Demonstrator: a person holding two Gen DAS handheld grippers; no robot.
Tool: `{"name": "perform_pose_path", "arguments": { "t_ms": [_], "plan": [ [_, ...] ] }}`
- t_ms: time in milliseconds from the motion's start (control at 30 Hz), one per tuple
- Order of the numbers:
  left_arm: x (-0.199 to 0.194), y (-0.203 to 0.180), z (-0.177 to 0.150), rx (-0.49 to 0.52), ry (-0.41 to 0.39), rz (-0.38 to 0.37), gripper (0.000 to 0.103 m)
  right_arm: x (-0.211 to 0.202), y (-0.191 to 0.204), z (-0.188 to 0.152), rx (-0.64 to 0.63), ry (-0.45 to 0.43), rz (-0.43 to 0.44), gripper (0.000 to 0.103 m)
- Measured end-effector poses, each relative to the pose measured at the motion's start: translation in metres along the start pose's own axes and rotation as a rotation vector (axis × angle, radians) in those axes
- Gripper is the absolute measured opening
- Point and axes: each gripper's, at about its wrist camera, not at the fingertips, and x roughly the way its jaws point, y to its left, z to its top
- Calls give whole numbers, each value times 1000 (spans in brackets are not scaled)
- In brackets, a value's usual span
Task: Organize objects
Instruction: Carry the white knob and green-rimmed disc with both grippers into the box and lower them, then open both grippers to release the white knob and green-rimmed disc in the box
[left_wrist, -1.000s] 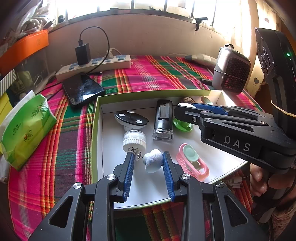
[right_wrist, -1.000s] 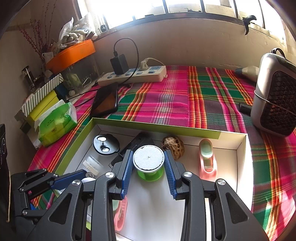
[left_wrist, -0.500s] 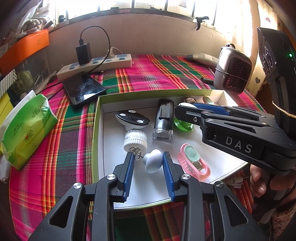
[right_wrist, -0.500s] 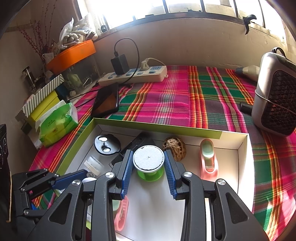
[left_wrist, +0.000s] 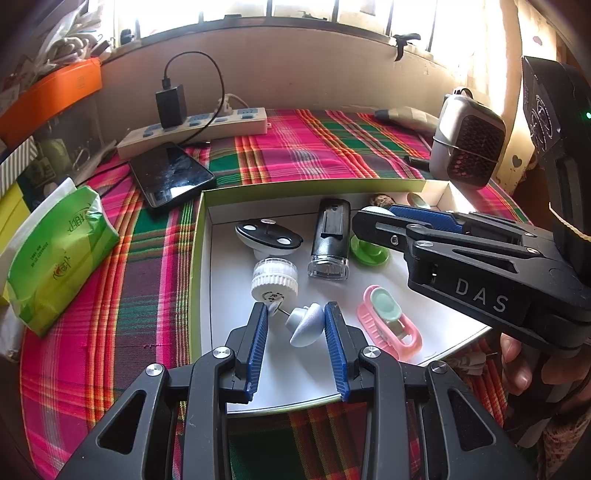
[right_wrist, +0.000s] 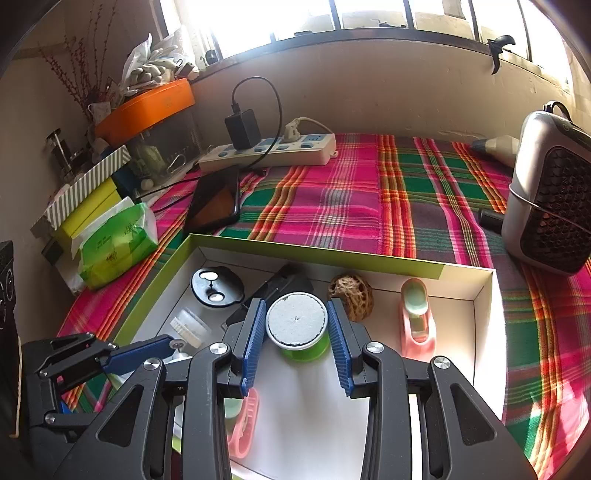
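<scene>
A shallow white box with a green rim (left_wrist: 201, 236) lies on the plaid cloth and holds several small items. My left gripper (left_wrist: 295, 319) is open around a small grey knob (left_wrist: 304, 323) lying on the box floor. My right gripper (right_wrist: 296, 323) is open around a green spool with a white top (right_wrist: 297, 319), which stands on the box floor; it also shows in the left wrist view (left_wrist: 369, 251). Nearby in the box are a white ribbed cap (left_wrist: 274, 278), a black oval piece (left_wrist: 269, 234), a black cartridge (left_wrist: 330, 238), a pink clip (left_wrist: 389, 321), a second pink clip (right_wrist: 415, 314) and a brown woven ball (right_wrist: 351, 295).
A green tissue pack (left_wrist: 55, 254) lies left of the box. A black phone (left_wrist: 170, 179) and a power strip with a charger (left_wrist: 195, 125) lie behind it. A grey heater (right_wrist: 550, 195) stands at the right. An orange tray (right_wrist: 147, 105) is at the back left.
Both grippers stay in place around their objects. The view has shifted only slightly.
</scene>
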Motion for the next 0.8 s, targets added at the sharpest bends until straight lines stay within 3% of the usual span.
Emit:
{"name": "perform_pose_path", "arguments": {
  "t_ms": [567, 800],
  "plan": [
    [-5, 1, -2, -17, -2, 10, 31, -8, 7, 0, -20, -32, -15, 36],
    [-6, 1, -3, -19, -2, 12, 31, -9, 10, 0, -27, -35, -22, 44]
  ]
}}
